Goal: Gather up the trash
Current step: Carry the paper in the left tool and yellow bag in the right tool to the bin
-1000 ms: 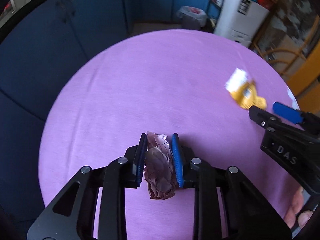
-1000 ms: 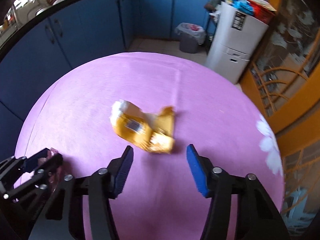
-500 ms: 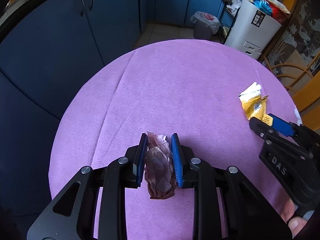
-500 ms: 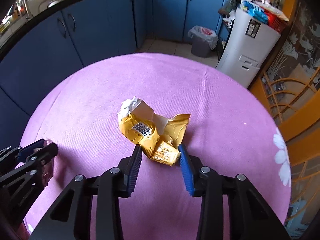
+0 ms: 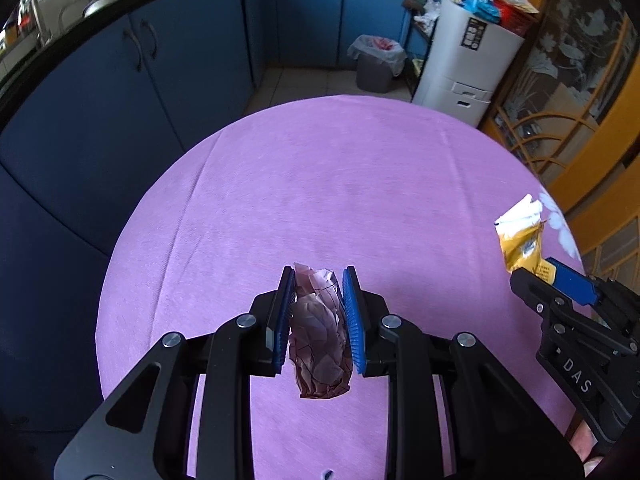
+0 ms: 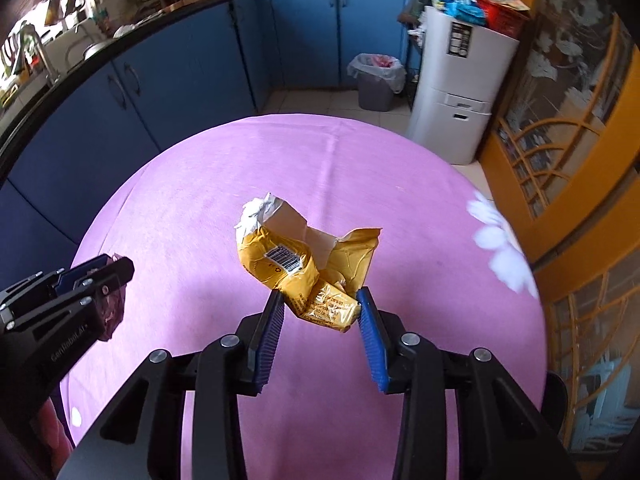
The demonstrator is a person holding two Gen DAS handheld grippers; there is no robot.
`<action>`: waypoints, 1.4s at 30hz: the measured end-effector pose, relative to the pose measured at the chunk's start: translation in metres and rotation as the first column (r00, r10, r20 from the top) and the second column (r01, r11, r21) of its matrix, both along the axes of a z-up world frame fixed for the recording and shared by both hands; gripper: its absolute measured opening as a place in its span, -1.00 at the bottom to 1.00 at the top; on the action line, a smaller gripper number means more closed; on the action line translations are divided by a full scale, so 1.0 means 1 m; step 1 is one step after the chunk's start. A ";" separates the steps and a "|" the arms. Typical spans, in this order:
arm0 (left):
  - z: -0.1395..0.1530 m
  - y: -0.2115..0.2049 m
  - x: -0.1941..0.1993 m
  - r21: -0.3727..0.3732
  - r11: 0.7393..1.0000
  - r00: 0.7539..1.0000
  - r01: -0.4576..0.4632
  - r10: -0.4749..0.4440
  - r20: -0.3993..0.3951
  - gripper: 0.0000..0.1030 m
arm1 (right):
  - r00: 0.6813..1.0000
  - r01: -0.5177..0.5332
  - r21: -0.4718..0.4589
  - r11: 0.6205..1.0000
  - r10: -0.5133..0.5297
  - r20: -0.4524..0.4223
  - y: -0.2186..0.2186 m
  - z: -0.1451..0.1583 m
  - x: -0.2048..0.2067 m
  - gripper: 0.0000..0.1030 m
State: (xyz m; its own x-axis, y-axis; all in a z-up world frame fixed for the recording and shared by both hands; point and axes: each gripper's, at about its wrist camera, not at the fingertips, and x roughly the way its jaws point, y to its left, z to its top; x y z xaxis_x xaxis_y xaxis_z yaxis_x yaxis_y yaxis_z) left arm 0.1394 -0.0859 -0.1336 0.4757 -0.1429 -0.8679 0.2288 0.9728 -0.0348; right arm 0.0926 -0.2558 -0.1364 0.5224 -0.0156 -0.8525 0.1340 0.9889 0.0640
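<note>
Right wrist: right claw (image 6: 320, 312) pinching yellow wrapper (image 6: 304, 268); left claw (image 5: 316, 312) pinching pink wad (image 5: 318, 336). Rec: keep both pinches firm, carry to far bin (image 6: 376, 80).

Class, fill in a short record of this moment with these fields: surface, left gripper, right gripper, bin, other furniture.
surface: round table under a purple cloth
left gripper: left gripper, jaws shut on a crumpled brownish-pink paper wrapper
right gripper: right gripper, jaws shut on the lower end of a torn yellow packet with a barcode
bin: grey waste bin with a white liner, on the tiled floor beyond the table
other furniture: blue kitchen cabinets; white drawer unit right of the bin
</note>
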 end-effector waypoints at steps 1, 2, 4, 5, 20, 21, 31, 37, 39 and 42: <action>0.002 -0.003 -0.003 -0.001 1.000 1.000 0.008 -0.008 0.004 -0.50 | 1.000 0.007 0.001 1.000 -0.007 0.004 -0.004 0.002 -0.004 -0.29; 0.005 -0.006 -0.008 -0.003 1.000 1.000 0.017 -0.017 0.011 -0.50 | 1.000 0.015 0.004 1.000 -0.015 0.009 -0.007 0.003 -0.010 -0.29; 0.010 -0.010 -0.016 -0.001 1.000 0.999 0.030 -0.030 0.021 -0.50 | 1.000 0.026 0.015 1.000 -0.027 0.015 -0.013 0.006 -0.020 -0.29; 0.012 -0.013 -0.020 -0.001 0.999 0.999 0.038 -0.038 0.027 -0.50 | 0.999 0.031 0.018 0.999 -0.031 0.020 -0.015 0.007 -0.025 -0.29; 0.050 -0.051 -0.065 -0.068 0.975 0.974 0.211 -0.204 0.096 -0.50 | 0.988 0.110 0.012 0.994 -0.111 0.105 -0.046 0.028 -0.095 -0.28; 0.051 -0.056 -0.068 -0.073 0.972 0.971 0.225 -0.218 0.095 -0.50 | 0.986 0.124 0.018 0.992 -0.125 0.107 -0.053 0.029 -0.102 -0.28; 0.057 -0.107 -0.094 -0.083 0.936 0.936 0.342 -0.332 0.114 -0.50 | 0.965 0.228 0.047 0.973 -0.232 0.121 -0.103 0.027 -0.141 -0.28; 0.050 -0.157 -0.109 -0.037 0.910 0.908 0.414 -0.409 0.091 -0.50 | 0.944 0.307 0.048 0.951 -0.310 0.114 -0.137 0.022 -0.163 -0.28; 0.047 -0.177 -0.116 -0.030 0.894 0.892 0.448 -0.444 0.086 -0.50 | 0.931 0.345 0.051 0.937 -0.349 0.105 -0.152 0.019 -0.174 -0.28; 0.043 -0.210 -0.130 -0.021 0.859 0.857 0.512 -0.509 0.082 -0.51 | 0.915 0.392 0.039 0.919 -0.394 0.092 -0.170 0.013 -0.188 -0.28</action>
State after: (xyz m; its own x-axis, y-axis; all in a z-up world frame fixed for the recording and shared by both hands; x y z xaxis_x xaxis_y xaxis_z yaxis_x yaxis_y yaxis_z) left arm 0.0095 -0.2955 -0.0906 0.3864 -0.4165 -0.8229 0.6963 0.7169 -0.0359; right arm -0.0952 -0.4259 -0.1230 0.5566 -0.2201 -0.8011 0.5037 0.8562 0.1148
